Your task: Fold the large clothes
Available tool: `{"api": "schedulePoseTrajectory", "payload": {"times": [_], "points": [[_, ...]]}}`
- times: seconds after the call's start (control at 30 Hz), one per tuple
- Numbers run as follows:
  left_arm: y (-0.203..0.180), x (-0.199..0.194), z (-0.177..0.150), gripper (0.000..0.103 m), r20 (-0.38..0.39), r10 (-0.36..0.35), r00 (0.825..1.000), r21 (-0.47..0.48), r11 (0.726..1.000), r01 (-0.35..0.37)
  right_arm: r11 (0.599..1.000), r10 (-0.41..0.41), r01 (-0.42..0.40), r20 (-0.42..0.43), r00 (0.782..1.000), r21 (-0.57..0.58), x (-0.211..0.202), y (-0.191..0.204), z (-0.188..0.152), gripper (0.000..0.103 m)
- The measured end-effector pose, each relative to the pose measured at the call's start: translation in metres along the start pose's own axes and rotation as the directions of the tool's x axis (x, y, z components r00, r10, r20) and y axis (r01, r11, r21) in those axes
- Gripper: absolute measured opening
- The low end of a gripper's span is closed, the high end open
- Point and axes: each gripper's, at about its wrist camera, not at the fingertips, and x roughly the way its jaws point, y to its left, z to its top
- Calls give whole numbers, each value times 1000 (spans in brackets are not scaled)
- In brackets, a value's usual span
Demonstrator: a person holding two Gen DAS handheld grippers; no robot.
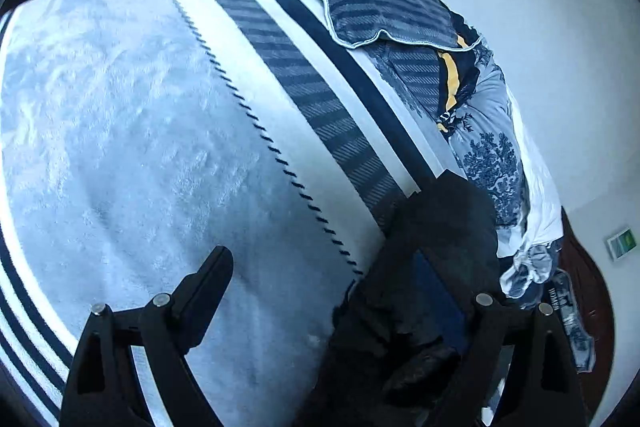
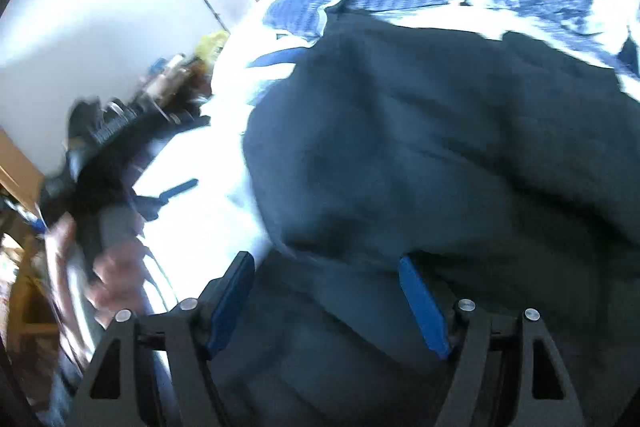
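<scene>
Our left gripper [image 1: 336, 291] stands spread, dark garment [image 2: 420, 131] at lower right of its view; our right gripper [image 2: 326, 287] is spread over the garment, which fills centre frame on the striped blanket [image 1: 140, 131]

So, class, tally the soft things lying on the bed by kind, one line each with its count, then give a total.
Dark garment: 1
Pale blanket with navy stripes: 1
Navy striped pillow: 1
Blue-and-white floral quilt: 1
Total: 4
</scene>
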Motion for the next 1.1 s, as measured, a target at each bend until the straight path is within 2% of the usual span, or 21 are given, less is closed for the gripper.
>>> {"api": "schedulePoseTrajectory", "payload": {"times": [0.07,0.1,0.13,0.17,0.2,0.27,0.4,0.47,0.53,0.57,0.6,0.67,0.7,0.77,0.9,0.93,0.97,1.0,1.03,1.07,1.1], "points": [[3,-1,1,91,-2,-3,1000,-2,1000,3,989,-148,148,-30,989,-1,22,1,8,78],[2,-1,1,91,0,2,1000,5,1000,-2,987,-159,160,-29,987,33,28,-7,10,68],[1,-2,1,91,0,6,1000,13,1000,-6,989,-117,120,-34,993,88,28,-17,11,57],[-1,-3,0,91,0,3,1000,21,1000,-3,988,-62,67,-42,997,140,26,-27,12,34],[-2,-3,0,91,-4,-6,1000,24,1000,6,979,8,-2,-29,1000,204,17,-39,13,23],[-9,-1,-3,91,-22,-34,999,30,999,35,966,51,-56,28,998,251,-9,-54,13,17],[-39,12,-18,91,-84,-71,994,99,992,79,914,154,-206,171,973,350,-86,-103,10,16],[-53,19,-26,91,-115,-85,990,126,987,100,885,150,-219,193,970,411,-114,-143,12,16],[-67,30,-35,91,-144,-89,986,144,984,110,843,108,-207,220,969,497,-137,-198,11,27],[-71,33,-37,91,-149,-85,985,148,983,107,828,70,-181,222,973,530,-147,-219,6,59],[-77,38,-40,91,-149,-79,986,155,983,102,806,-24,-120,235,972,579,-161,-243,-2,83],[-83,44,-42,91,-145,-64,987,161,983,87,770,-141,-42,234,962,636,-183,-267,-20,83],[-87,47,-43,91,-141,-56,988,162,984,79,762,-130,-60,243,961,645,-188,-270,-27,83],[-89,50,-44,91,-142,-50,989,159,985,72,745,-61,-141,278,959,652,-193,-264,-50,83],[-89,48,-43,90,-131,-53,990,156,985,74,765,85,-198,208,974,612,-158,-233,-80,83],[-88,47,-43,90,-125,-49,991,155,986,68,762,109,-208,196,975,613,-154,-239,-80,83],[-86,45,-42,90,-117,-44,992,148,987,61,753,148,-224,172,974,619,-129,-236,-74,82],[-84,45,-40,90,-112,-40,993,141,988,56,747,157,-226,165,974,625,-126,-238,-81,80],[-82,44,-39,90,-109,-39,993,135,989,53,732,155,-223,161,975,643,-108,-244,-71,79],[-80,44,-38,90,-107,-40,993,127,991,53,708,146,-223,170,975,670,-93,-255,-63,72],[-78,44,-37,90,-106,-38,994,122,991,51,675,122,-205,167,978,709,-79,-258,-60,49]]}}
